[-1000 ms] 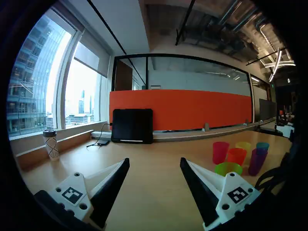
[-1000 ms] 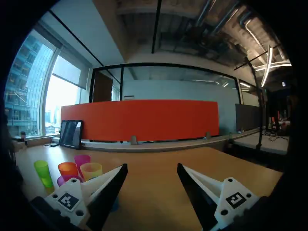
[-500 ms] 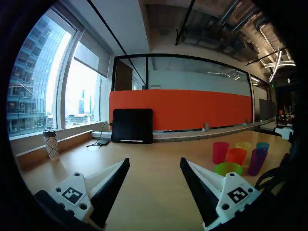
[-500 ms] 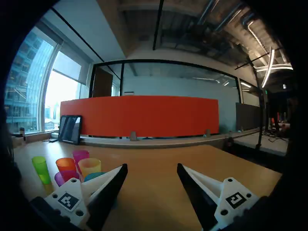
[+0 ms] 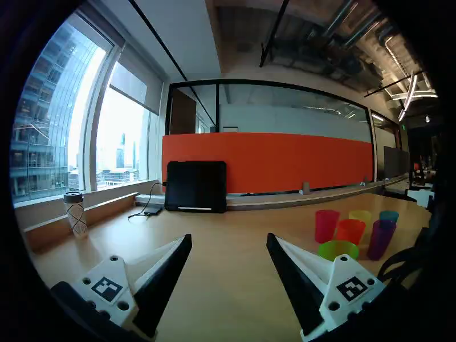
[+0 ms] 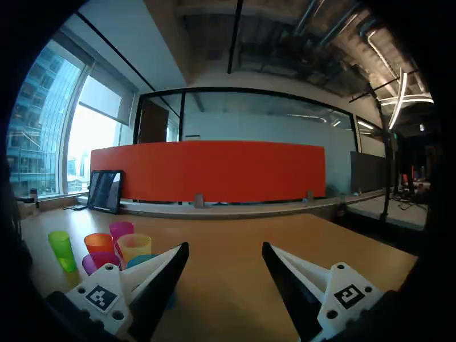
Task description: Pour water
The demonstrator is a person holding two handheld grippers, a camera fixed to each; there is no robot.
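Wooden table [image 5: 228, 256] with colored cups [image 5: 349, 230]

Both views look low across the desk [image 5: 228, 273] toward the orange partition [image 5: 268, 162], sharing the coloured cups [image 5: 349, 229].

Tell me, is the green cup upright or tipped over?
Upright. In the right gripper view the green cup stands on its base on the wooden table, open rim up, left of the orange cup.

- Left gripper [image 5: 228, 239]: two white fingers [image 5: 149, 272] with black inner faces, spread wide apart, pointing forward, held level, tips free in the air.
- Right gripper [image 6: 225, 246]: same build, fingers [image 6: 308, 279] spread equally wide, aimed forward, level, tips free in the air.
- Square black-and-white marker [image 5: 107, 289] near the base of each finger, on both grippers.
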